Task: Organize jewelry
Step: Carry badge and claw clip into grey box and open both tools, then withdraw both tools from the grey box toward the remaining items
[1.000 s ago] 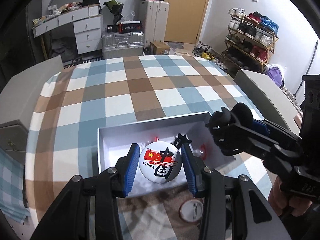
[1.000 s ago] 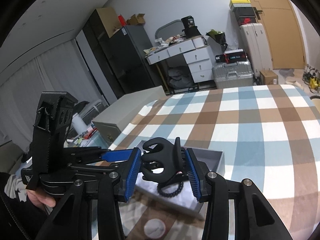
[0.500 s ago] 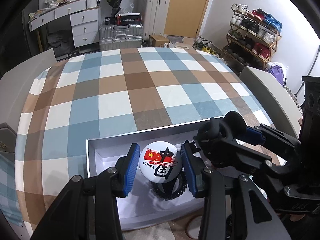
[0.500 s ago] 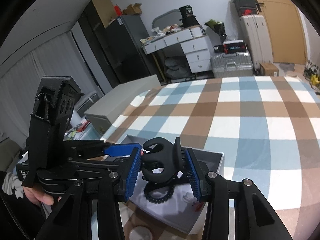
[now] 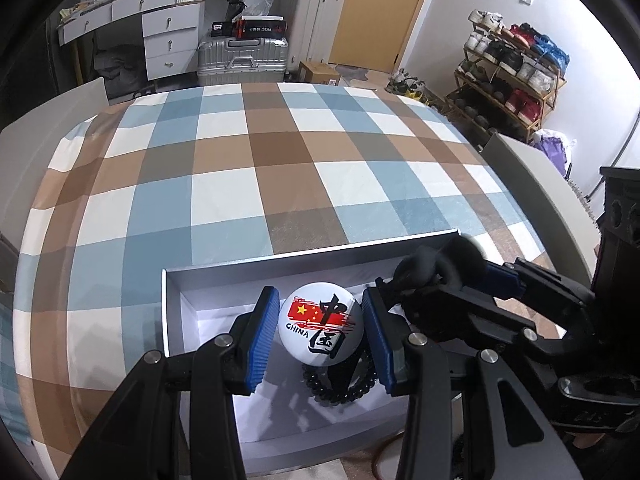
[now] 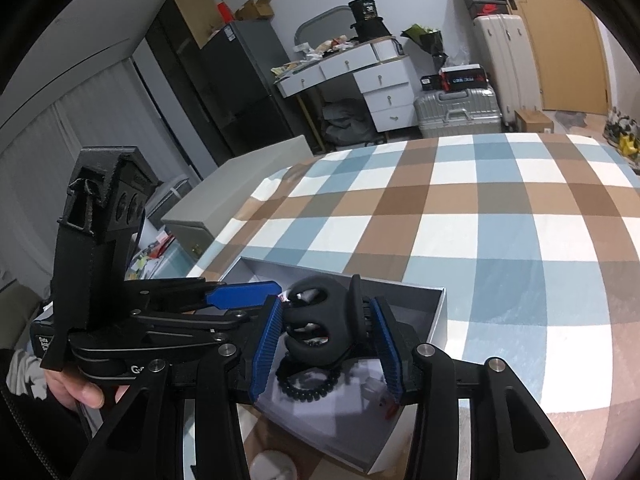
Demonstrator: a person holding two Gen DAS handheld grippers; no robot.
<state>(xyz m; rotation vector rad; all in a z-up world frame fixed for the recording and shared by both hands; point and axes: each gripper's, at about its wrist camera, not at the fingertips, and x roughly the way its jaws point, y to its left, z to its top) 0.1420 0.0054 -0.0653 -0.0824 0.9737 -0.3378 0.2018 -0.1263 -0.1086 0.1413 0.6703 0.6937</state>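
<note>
My left gripper (image 5: 322, 334) is shut on a round white badge (image 5: 320, 322) printed with a red flag and "CHINA". It holds the badge over the open grey box (image 5: 304, 258). A black bead bracelet (image 5: 340, 386) lies in the box below it. My right gripper (image 6: 326, 344) is shut on a black claw hair clip (image 6: 314, 320) and holds it over the same box (image 6: 438, 312), just right of the left gripper. The bracelet (image 6: 308, 386) shows under the clip. Small white and red pieces (image 6: 380, 398) lie in the box.
The box stands on a checked blue, brown and white cloth (image 5: 260, 168). A round white item (image 6: 272, 466) lies on the cloth before the box. Grey chair backs (image 5: 532, 184) flank the table. A dresser (image 5: 160, 32), suitcases and a shoe rack (image 5: 516, 64) stand behind.
Both grippers have moved forward and down over the box, each with its item still held. The bracelet has come into view under them.
</note>
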